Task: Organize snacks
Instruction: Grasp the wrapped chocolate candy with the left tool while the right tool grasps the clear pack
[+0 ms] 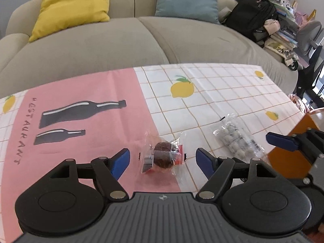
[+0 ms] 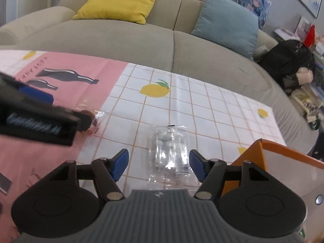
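Note:
A brown round cake in a clear wrapper (image 1: 163, 158) lies on the tablecloth, right between the blue pads of my left gripper (image 1: 163, 160), which is open around it without touching. A clear bag of pale sweets (image 1: 238, 139) lies to its right. In the right wrist view that clear bag (image 2: 169, 154) lies between the fingers of my right gripper (image 2: 159, 163), which is open. The left gripper (image 2: 38, 119) shows there at the left, over the wrapped cake (image 2: 95, 119). An orange box (image 2: 283, 162) stands at the right.
The tablecloth (image 1: 222, 93) is white checked with lemons and has a pink panel (image 1: 91, 105) with bottle prints. Beyond it is a beige sofa (image 1: 121, 46) with a yellow cushion (image 1: 75, 6) and a blue one (image 1: 186, 0). A black backpack (image 1: 253, 16) sits at the right.

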`<act>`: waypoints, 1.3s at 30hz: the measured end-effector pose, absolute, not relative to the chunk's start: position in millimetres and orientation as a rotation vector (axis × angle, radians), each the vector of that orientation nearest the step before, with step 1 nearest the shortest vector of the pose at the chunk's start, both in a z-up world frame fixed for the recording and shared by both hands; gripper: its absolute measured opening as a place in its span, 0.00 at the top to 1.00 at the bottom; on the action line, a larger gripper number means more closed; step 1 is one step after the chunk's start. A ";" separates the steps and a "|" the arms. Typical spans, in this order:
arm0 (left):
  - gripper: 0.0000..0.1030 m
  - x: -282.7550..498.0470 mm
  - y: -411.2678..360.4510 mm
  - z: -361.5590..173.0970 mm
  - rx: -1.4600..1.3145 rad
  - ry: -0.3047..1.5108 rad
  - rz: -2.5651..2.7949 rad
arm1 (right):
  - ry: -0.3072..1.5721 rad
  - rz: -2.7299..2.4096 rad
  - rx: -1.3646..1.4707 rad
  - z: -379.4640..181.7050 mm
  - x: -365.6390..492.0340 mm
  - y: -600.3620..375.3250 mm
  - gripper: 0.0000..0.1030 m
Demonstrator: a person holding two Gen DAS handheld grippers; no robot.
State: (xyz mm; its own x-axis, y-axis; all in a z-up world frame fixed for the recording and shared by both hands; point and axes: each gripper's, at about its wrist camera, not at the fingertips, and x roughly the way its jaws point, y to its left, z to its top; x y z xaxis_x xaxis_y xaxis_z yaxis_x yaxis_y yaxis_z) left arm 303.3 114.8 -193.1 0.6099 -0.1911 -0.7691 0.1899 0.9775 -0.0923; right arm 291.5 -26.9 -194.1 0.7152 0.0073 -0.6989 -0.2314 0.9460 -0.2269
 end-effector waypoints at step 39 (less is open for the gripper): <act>0.60 284.5 143.6 -193.7 -0.023 1.035 -0.050 | 0.777 0.005 -0.366 -209.6 284.4 -17.8 0.52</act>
State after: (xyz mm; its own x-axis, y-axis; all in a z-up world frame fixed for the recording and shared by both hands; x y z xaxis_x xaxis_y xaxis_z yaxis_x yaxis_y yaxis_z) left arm 284.5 143.6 -193.7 0.5095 -0.0519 -0.8589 0.0304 0.9986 -0.0423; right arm 284.4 -17.8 -209.6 0.7164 -0.1293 -0.6856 -0.1378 0.9371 -0.3207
